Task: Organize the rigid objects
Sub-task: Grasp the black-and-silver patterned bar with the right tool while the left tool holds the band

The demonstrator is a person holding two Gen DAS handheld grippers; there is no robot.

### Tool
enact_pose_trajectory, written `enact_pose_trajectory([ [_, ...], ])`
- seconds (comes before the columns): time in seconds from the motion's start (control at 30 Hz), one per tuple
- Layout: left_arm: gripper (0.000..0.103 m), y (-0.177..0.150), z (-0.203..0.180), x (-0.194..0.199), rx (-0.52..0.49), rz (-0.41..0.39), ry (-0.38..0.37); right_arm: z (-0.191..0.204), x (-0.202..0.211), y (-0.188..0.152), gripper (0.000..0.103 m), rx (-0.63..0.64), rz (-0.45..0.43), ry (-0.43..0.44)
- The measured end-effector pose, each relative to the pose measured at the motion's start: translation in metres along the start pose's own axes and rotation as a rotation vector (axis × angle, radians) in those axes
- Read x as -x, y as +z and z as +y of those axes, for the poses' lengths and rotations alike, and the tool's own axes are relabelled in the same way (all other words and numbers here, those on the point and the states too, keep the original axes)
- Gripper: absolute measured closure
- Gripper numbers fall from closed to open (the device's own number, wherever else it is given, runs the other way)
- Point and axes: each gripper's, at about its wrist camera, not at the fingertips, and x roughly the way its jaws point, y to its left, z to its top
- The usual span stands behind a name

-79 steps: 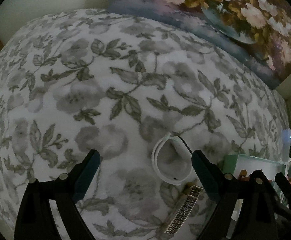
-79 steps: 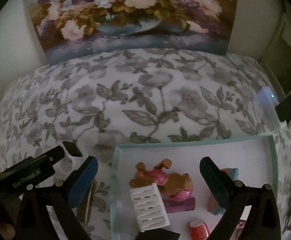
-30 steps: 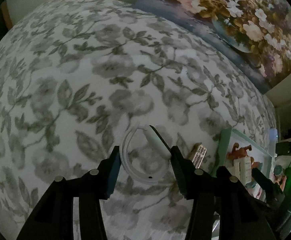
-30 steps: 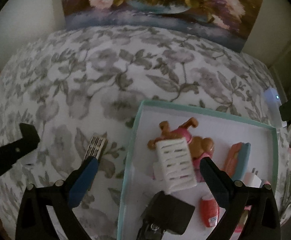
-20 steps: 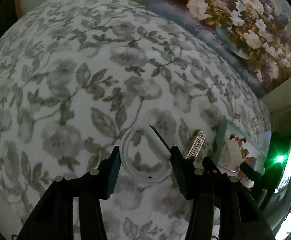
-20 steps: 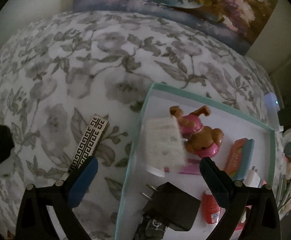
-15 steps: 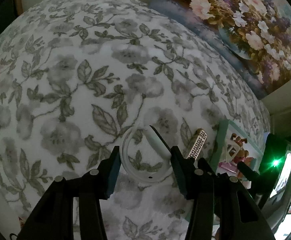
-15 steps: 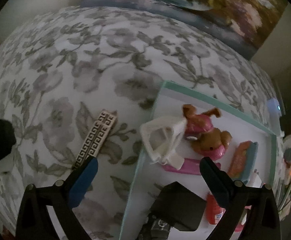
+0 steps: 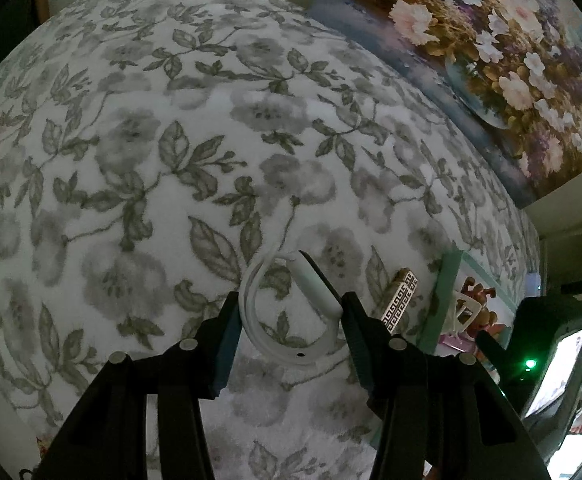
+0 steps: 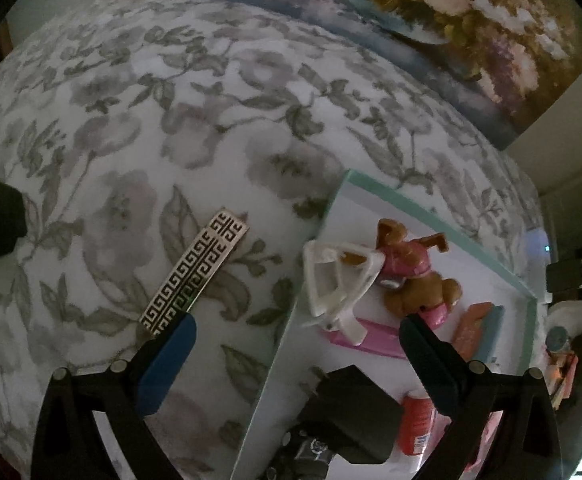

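Note:
My left gripper (image 9: pixel 291 316) is shut on a white looped wristband (image 9: pixel 267 340) and holds it above the floral bedspread (image 9: pixel 151 152). A gold bar with a black Greek-key pattern (image 10: pixel 195 276) lies on the bedspread left of a mint-rimmed tray (image 10: pixel 431 210); it also shows in the left wrist view (image 9: pixel 401 294). My right gripper (image 10: pixel 295 356) is open and empty over the tray's left edge. In the tray lie a white plastic piece (image 10: pixel 337 284), a brown toy dog in pink (image 10: pixel 415 276) and a black charger (image 10: pixel 351 416).
The tray also holds a pink flat piece (image 10: pixel 375 338), an orange and teal item (image 10: pixel 481 330) and a red tube (image 10: pixel 417 426). A flower painting (image 9: pixel 491 40) leans at the back. A white device with a light (image 10: pixel 539 246) sits at the right, beside clutter.
My left gripper closed on the wristband and lifted it off the bedspread. My right gripper let go of the white plastic piece, which fell into the tray, and has drawn back and left.

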Motion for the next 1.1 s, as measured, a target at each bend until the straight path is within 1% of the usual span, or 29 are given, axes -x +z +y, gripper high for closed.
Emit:
enact_pose_trajectory([
  [0.1,0.051,0.000,0.000,-0.003,-0.008,0.004,0.024,0.005,-0.004,-0.003,0.000,0.009,0.006,-0.013],
  [0.13,0.051,0.000,0.000,-0.006,-0.015,0.007,0.044,0.006,-0.004,-0.003,0.000,0.012,0.003,-0.016],
  [0.2,0.051,0.000,0.002,-0.011,-0.011,0.019,0.057,0.009,-0.001,-0.002,0.000,0.015,-0.015,-0.018],
  [0.3,0.051,0.000,0.008,-0.018,0.006,0.039,0.052,0.014,0.001,0.002,0.000,0.010,-0.037,-0.011],
  [0.43,0.051,0.002,0.010,-0.018,0.007,0.033,0.057,0.023,-0.002,0.009,0.000,0.013,-0.053,0.005],
  [0.53,0.051,0.003,0.011,-0.020,0.012,0.036,0.056,0.029,-0.003,0.013,0.000,0.021,-0.068,-0.007],
  [0.7,0.051,0.005,0.015,-0.019,0.028,0.034,0.059,0.028,0.000,0.018,0.000,0.002,-0.081,-0.004],
  [0.83,0.051,0.007,0.017,-0.017,0.035,0.024,0.060,0.022,0.004,0.023,0.000,-0.021,-0.099,0.015],
  [0.97,0.051,0.007,0.017,-0.018,0.038,0.027,0.063,0.014,0.011,0.026,0.000,-0.072,-0.115,0.079],
  [1.1,0.051,0.006,0.018,-0.019,0.049,0.030,0.062,0.009,0.015,0.029,0.000,-0.099,-0.132,0.099],
])
